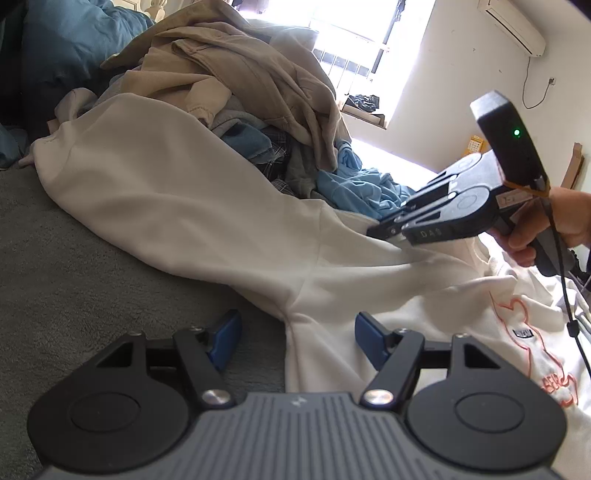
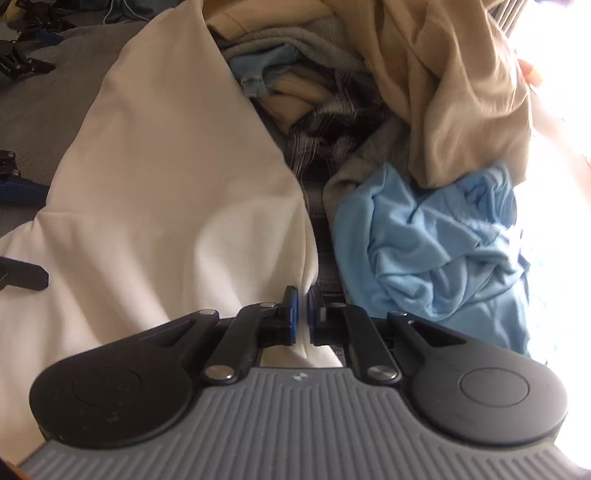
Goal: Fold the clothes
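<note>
Left wrist view: left gripper [image 1: 295, 338] low over the bed, jaws spread wide, blue pads clear of any cloth, nothing between them. Left pad over the grey blanket [image 1: 66, 266], right pad over the edge of the white sweatshirt [image 1: 177, 199]. Sweatshirt lying flat across the blanket, 1 sleeve stretching away up-left, the body running right with an orange outline print [image 1: 532, 332] and small dark label on it. Right gripper [image 1: 388, 236] coming in from the right, held by a hand [image 1: 546, 229], tips pressed together on a fold of the sweatshirt near the sleeve seam. Green light lit on its black housing. Behind the sweatshirt, a heap of laundry: tan trousers [image 1: 240, 70] on top, a light blue shirt [image 1: 354, 184] at its foot, plaid and grey pieces between. Bright window [image 1: 354, 40] beyond, air conditioner [image 1: 513, 26] high on the wall.

Right wrist view: right gripper [image 2: 302, 314] pinching the edge of the white sweatshirt [image 2: 166, 177], cloth squeezed thin between the 2 blue pads. Light blue shirt [image 2: 436, 243] crumpled just beside it on the right, tan trousers [image 2: 461, 85] above, plaid cloth [image 2: 332, 125] in the middle. Left gripper's fingers [image 2: 22, 188] partly visible at the left edge.
</note>
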Available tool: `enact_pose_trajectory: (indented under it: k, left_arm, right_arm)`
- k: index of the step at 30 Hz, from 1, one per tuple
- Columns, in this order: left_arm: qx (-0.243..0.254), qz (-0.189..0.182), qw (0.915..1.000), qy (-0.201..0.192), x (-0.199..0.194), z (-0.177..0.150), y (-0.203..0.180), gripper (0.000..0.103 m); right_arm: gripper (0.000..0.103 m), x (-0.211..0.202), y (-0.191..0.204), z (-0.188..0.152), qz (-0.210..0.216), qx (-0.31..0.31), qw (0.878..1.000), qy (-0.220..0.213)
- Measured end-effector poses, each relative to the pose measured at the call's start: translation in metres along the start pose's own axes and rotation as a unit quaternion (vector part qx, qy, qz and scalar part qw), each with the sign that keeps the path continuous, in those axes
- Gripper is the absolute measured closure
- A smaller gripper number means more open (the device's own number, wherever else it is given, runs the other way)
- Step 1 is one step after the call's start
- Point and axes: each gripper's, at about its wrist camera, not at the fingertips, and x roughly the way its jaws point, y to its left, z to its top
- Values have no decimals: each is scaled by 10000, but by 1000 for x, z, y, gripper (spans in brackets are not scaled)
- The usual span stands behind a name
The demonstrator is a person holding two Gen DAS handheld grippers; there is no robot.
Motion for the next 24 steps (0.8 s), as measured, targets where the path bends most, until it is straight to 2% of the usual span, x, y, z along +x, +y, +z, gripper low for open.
enact_pose_trajectory:
  k: [6,13,15,16,18,20,24]
  left_arm:
    - [146,97,9998,18,1,-1,-5,34]
    - [189,118,9998,11,0,-2,-6,34]
    - [177,105,9998,3,0,-3,-6,33]
    - [168,96,9998,-3,-1,-3,-5,33]
    - [139,74,9999,-6,-1,-3,-5,33]
    - [112,56,9999,-6,-1,-3,-4,33]
    - [28,13,10000,-20,-3,-1,-2,34]
  right_arm:
    - [100,-15,-14,17,-443,65,9965,-700]
    - [99,49,-16,2,-851,135,9942,-645]
    - [87,46,-24,2,-895,453,9920,-771]
    - [85,41,-31,2,-861,723,9901,-840]
    - [81,18,-55,2,-788,1470,9795,-1125]
    - [75,-11,-82,-2,-869,2143,9625,-1420]
    - [72,-100,-127,-41,-1345,3278,9177,-1797]
